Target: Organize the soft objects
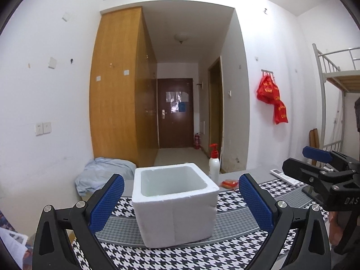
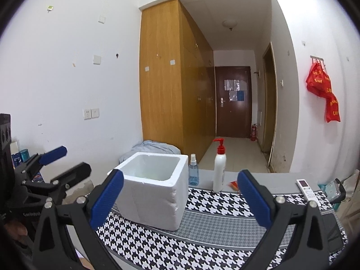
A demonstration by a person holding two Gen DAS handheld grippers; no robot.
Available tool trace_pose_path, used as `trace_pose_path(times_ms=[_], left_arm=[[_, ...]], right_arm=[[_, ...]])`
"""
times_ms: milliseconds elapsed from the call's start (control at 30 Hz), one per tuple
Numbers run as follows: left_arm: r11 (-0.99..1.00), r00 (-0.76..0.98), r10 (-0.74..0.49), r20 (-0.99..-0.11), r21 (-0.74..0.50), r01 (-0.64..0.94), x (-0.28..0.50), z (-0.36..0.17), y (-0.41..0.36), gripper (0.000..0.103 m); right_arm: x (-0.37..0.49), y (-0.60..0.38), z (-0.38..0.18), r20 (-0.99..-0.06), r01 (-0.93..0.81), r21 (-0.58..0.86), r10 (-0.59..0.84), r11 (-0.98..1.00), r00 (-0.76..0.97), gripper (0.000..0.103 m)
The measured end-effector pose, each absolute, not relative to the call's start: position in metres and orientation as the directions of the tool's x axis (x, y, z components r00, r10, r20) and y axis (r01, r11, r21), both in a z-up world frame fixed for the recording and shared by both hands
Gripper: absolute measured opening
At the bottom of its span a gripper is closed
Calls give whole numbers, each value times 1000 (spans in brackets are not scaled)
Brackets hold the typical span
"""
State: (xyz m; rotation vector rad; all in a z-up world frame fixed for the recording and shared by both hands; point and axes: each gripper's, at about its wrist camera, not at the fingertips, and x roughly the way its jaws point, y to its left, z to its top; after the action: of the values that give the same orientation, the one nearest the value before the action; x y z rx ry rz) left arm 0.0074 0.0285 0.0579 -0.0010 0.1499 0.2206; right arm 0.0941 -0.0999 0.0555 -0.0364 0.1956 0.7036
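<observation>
One foam box (image 1: pixel 174 204), two bottles (image 2: pixel 219 168), two empty spread grippers (image 2: pixel 180 200).

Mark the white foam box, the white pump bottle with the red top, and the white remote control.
White foam box (image 1: pixel 173 216): left wrist view, front wall.
White pump bottle with red top (image 2: pixel 219 173): right wrist view, body.
White remote control (image 2: pixel 307 191): right wrist view, keypad face.

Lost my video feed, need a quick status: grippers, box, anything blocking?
Left gripper open, empty. Right gripper open, empty. Foam box upright on houndstooth cloth, looks empty. Pump bottle behind box; path clear.
</observation>
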Motion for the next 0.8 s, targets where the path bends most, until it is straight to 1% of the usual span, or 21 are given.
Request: trace_pose_path(times_ms=[100, 267, 433, 567, 800], left_arm=[[977, 966, 211, -148, 11, -212, 6, 53, 25, 102], [983, 970, 180, -165, -11, -184, 6, 41, 23, 102], [985, 974, 169, -148, -15, -173, 3, 31, 16, 102], [982, 973, 183, -137, -24, -188, -2, 25, 13, 102], [973, 961, 226, -159, -17, -232, -1, 15, 14, 102]], right_arm=[[88, -102, 51, -184, -626, 8, 616, 780, 766, 102], [86, -110, 43, -182, -601, 13, 593, 799, 785, 102], [85, -115, 30, -189, -577, 2, 567, 817, 802, 102], [83, -117, 22, -198, -580, 13, 570, 815, 797, 102], [81, -119, 13, -218, -591, 14, 579, 807, 786, 102]])
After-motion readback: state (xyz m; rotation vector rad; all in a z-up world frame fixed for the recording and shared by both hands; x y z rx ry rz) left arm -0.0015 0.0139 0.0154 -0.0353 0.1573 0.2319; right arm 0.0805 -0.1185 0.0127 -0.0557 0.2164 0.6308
